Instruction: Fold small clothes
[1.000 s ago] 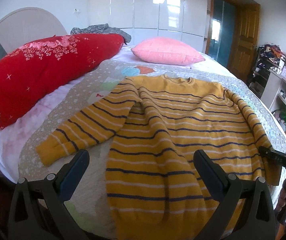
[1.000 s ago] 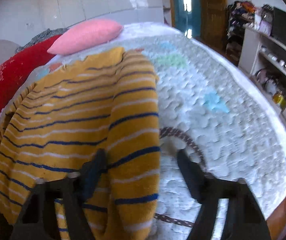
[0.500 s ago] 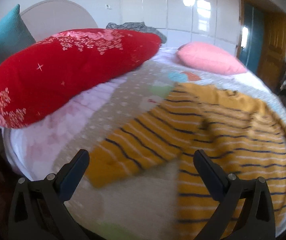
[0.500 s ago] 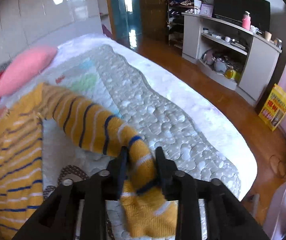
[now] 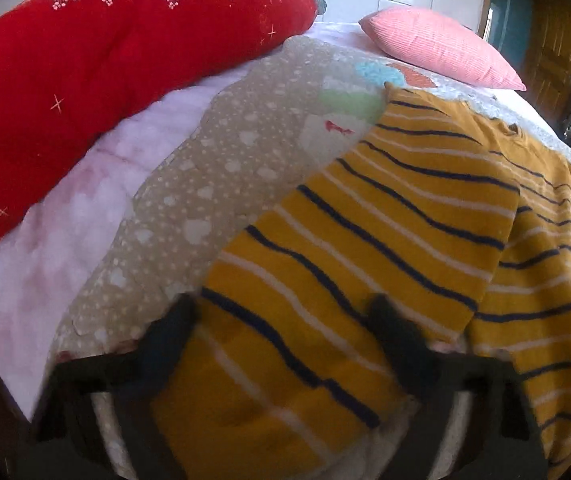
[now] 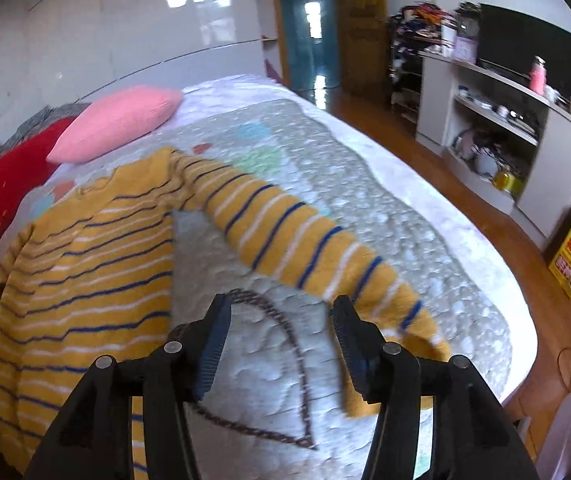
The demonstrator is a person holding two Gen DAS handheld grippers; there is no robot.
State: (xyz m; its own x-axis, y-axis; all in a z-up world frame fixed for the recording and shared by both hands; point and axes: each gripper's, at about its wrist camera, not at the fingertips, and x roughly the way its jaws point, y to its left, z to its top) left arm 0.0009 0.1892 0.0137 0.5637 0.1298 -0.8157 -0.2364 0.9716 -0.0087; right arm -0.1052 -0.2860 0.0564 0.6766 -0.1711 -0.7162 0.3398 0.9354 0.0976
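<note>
A mustard-yellow sweater with navy and white stripes (image 5: 425,216) lies flat on the quilted bed cover (image 5: 213,168). In the left wrist view my left gripper (image 5: 285,320) is open, its blurred fingers straddling the sweater's left sleeve near the cuff (image 5: 269,380). In the right wrist view the sweater body (image 6: 85,264) lies to the left and its right sleeve (image 6: 305,252) stretches out across the cover. My right gripper (image 6: 281,332) is open and empty, with the sleeve cuff (image 6: 409,312) just beside its right finger.
A large red pillow (image 5: 105,60) and a pink pillow (image 5: 437,48) lie at the head of the bed. The bed's edge (image 6: 505,320) drops to a wooden floor. A white shelf unit (image 6: 525,128) with a TV stands at the right.
My right gripper has opened and let go of the right sleeve, which now lies spread on the cover. My left gripper has dropped down over the left sleeve's cuff.
</note>
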